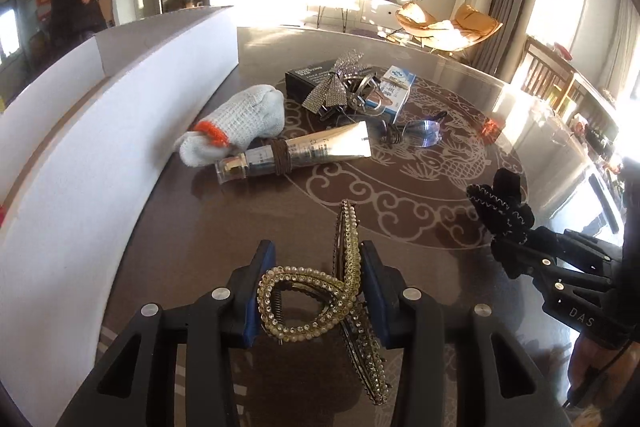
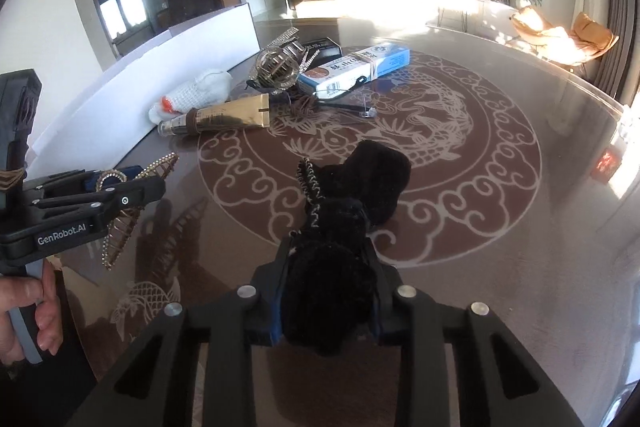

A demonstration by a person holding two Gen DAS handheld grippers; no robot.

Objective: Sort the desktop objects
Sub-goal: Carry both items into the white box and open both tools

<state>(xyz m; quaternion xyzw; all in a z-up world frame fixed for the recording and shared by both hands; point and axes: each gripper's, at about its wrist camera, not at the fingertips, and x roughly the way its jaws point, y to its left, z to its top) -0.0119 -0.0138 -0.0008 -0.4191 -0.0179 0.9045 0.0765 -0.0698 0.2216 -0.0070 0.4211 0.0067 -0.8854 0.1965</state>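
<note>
**Both tongs loaded: gold clip left, black hair accessory right**

Landmark: gold tube, lying on the table with its clear cap toward the white box wall.

Left tongs: pinching a gold rhinestone hair clip between the blue pads. Clip sits nearer the camera than the tube. Its long axis runs roughly away from the camera, tilted; one beaded arm points up and forward toward the tube, the other end drops below the tongs. In the right wrist view, the clip hangs off the table.

Right tongs: closed on a black fuzzy hair accessory with a zigzag-stitched edge. Long axis runs forward, pointing toward the glasses right of the tube. Its gripped end is hidden between the pads; exact type not readable. Whether its far end touches the table: cannot tell.

Pile beyond the tube: white knit glove with orange trim against the tube's cap end, rhinestone bow, black box, blue-white box. Box print illegible.
</note>
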